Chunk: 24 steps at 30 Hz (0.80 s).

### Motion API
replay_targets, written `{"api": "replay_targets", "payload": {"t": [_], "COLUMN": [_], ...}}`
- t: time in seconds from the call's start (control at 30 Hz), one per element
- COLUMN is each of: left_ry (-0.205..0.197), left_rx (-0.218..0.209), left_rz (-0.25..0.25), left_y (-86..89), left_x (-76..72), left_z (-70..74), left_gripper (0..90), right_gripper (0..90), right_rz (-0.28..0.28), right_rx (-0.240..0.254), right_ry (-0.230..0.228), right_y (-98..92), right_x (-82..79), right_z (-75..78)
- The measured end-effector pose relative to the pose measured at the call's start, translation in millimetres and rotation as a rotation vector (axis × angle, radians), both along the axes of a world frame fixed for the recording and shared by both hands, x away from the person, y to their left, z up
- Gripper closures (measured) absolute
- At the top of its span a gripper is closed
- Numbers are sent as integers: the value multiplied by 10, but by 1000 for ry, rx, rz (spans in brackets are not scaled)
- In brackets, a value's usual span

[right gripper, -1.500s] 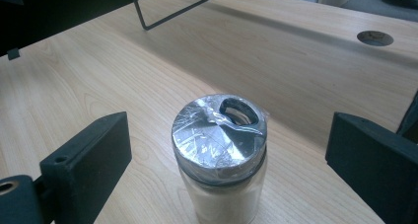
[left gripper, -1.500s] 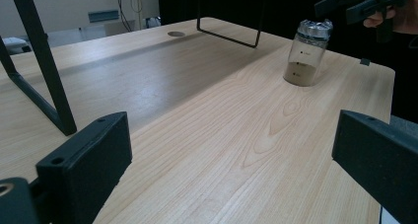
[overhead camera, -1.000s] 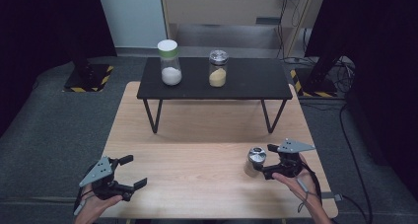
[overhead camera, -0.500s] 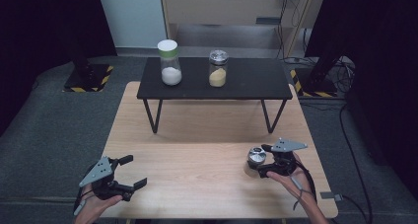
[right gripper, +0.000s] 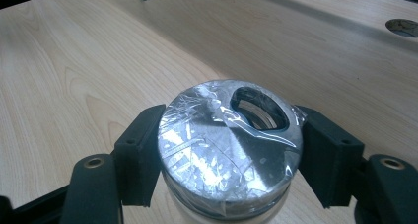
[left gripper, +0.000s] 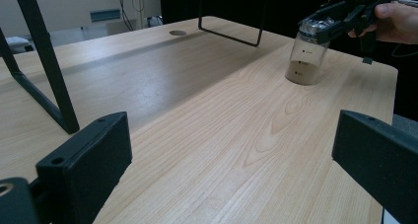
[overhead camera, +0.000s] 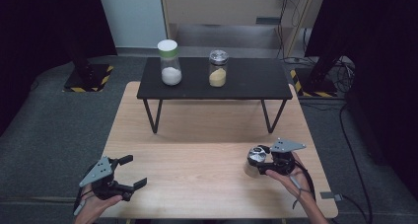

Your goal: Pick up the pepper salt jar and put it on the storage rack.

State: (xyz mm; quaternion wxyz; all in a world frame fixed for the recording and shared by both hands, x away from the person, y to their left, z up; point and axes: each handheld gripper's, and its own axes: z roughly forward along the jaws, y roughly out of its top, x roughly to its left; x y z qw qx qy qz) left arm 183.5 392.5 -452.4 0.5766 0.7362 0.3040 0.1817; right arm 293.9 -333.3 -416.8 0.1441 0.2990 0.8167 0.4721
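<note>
Closing just now, my right gripper (right gripper: 226, 155) is pinching the foil-capped jar (right gripper: 229, 150) upright, brown powder sitting low inside, while my left gripper (overhead camera: 129, 172) is hanging spread.

Low stand (overhead camera: 246, 88) sits on far half of wooden table (overhead camera: 197, 174). On stand: two jars side by side, lidded jar (overhead camera: 169, 62) left, foil-topped jar (overhead camera: 218, 68) right, apart. Near edge of table, right side: third jar (overhead camera: 256, 161) standing on tabletop, right gripper (overhead camera: 268, 160) round its top. Left gripper (overhead camera: 129, 171) at near-left corner, well apart from third jar.
</note>
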Motion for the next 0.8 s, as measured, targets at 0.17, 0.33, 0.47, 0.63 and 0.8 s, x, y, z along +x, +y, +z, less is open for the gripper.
{"api": "replay_targets", "payload": {"t": [0.17, 0.33, 0.47, 0.63, 0.8], "left_ry": [0, -1, 0, 0, 0], "left_rx": [1, -2, -2, -3, -5], "left_rz": [-1, 0, 0, -1, 0], "left_y": [-1, 2, 2, 2, 4], "left_x": [1, 0, 1, 2, 3], "left_z": [0, -2, -3, -4, -7], "left_gripper": [4, 4, 4, 4, 4], "right_gripper": [341, 349, 350, 351, 351], "right_rz": [1, 3, 6, 20, 30], "right_rx": [-14, -30, -38, -59, -72], "right_ry": [-10, -9, -3, 0, 3], "right_y": [19, 47, 51, 72, 78], "right_x": [-8, 5, 21, 34, 51], "right_z": [25, 68, 95, 136, 186]}}
